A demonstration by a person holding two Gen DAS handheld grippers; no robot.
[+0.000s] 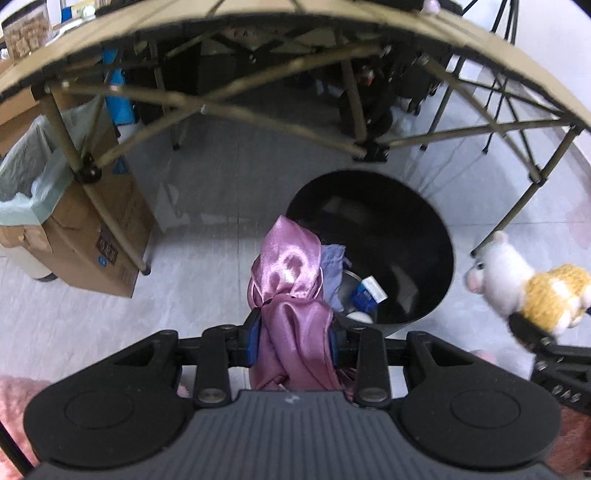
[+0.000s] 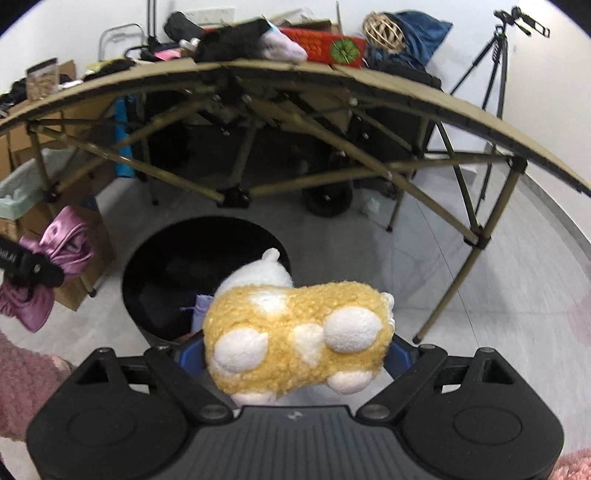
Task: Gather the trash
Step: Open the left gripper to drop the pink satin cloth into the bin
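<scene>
Both grippers loaded (bin (image 1: 406, 236) below)

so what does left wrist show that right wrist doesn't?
Left wrist only: the bin's bottom contents, a blue-and-white packet. Right wrist only: the cluttered tabletop with a red box, and a tripod. Both: black bin, pink satin cloth in the left gripper, yellow plush toy in the right gripper, folding table.
</scene>
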